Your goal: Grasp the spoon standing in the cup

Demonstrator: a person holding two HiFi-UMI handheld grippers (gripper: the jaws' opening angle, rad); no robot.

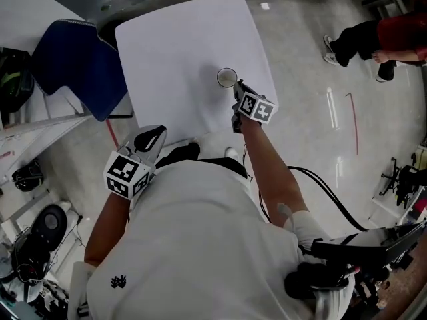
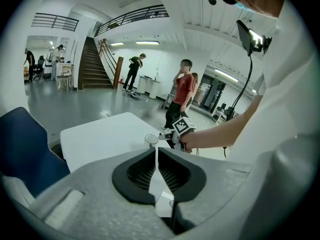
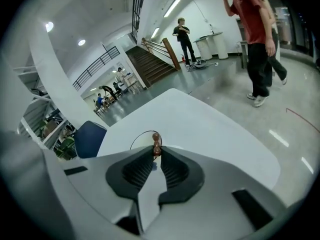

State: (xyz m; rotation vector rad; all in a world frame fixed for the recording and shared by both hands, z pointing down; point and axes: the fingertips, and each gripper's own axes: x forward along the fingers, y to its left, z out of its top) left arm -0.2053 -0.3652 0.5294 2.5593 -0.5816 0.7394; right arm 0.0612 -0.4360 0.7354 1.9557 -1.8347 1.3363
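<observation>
A small clear cup stands on the white table, toward its right side. A spoon with a brown beaded handle rises out of the cup. My right gripper is at the cup's near side, and its jaw tips are closed on the beaded handle. My left gripper hangs back at the table's near edge, close to my body. Its jaws meet with nothing between them. From the left gripper view I see the cup and my right hand beside it.
A blue chair stands off the table's left side. A person in a red top stands on the floor to the far right, with others further back near a staircase. A black cable trails by my right arm.
</observation>
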